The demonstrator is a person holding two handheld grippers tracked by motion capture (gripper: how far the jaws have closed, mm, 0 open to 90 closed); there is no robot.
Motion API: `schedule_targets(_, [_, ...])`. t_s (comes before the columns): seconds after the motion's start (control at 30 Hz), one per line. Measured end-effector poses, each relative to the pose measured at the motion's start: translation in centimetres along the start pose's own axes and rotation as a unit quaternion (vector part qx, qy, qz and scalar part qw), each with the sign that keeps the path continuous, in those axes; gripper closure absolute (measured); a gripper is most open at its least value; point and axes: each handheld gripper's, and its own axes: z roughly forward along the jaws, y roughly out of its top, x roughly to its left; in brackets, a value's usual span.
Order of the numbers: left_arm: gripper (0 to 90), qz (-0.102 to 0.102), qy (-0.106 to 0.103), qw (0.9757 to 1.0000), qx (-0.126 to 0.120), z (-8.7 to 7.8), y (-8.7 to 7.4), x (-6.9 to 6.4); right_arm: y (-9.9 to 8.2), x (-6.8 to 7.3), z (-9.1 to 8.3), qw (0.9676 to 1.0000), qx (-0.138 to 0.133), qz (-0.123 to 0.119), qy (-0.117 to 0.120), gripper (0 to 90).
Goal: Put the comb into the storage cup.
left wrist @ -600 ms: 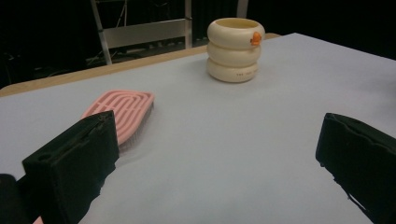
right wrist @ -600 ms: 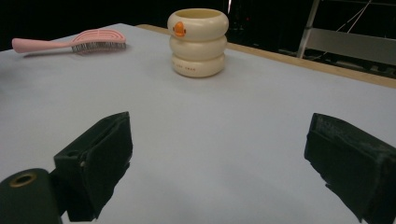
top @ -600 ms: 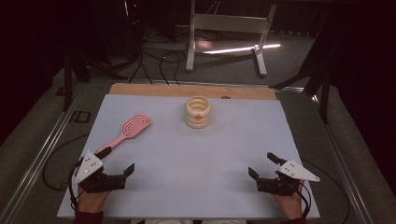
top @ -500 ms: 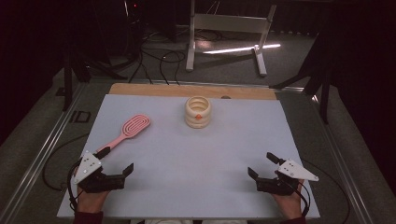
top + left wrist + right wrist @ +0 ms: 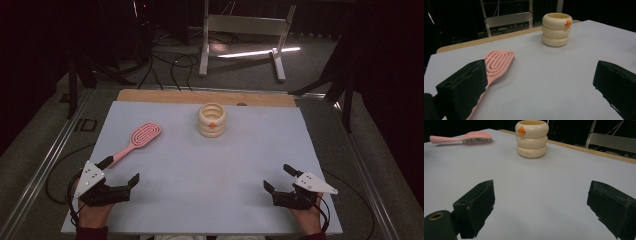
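A desk [image 5: 200, 165] covered by a pale lavender sheet is seen from above, with a strip of bare wood left showing along its far edge. Beyond it, a dark floor with loose cables and a white metal stand [image 5: 245, 30] can be made out.

A cream ribbed cup [image 5: 212, 120], formed like three stacked rings and marked with a small orange spot, is set upright near the far middle of the desk. A pink hairbrush [image 5: 136, 141] is laid flat to the left of it, well apart from it, with the handle pointed toward the near left corner.

The left hand-held gripper [image 5: 120, 172] is held at the near left corner, its jaws spread wide with nothing between them; the brush handle is seen just beside its left jaw in the left gripper view. The right hand-held gripper [image 5: 279, 179] is held at the near right corner, its jaws likewise spread wide over bare sheet.
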Motion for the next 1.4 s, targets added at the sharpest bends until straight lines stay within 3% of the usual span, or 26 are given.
schedule_targets(0.53, [0.3,-0.003,0.007,1.0,0.001,-0.2,0.3,0.4,-0.2,-0.2,0.1,1.0,-0.001,0.004,-0.002,7.8])
schedule_targets(0.8, [0.3,0.008,0.008,0.9999,0.002,0.3,1.1,0.3,-0.2,-0.2,0.1,0.9999,-0.005,0.009,-0.008,7.8])
schedule_targets(1.27, [0.3,0.02,0.002,0.9998,0.0,0.8,3.5,1.9,-0.1,-0.2,0.0,0.9998,-0.008,0.013,-0.01,7.8])
schedule_targets(1.4, [0.3,0.02,0.011,0.9997,0.003,1.3,4.5,3.1,-0.1,-0.3,-0.1,0.9998,-0.009,0.014,-0.012,7.8])
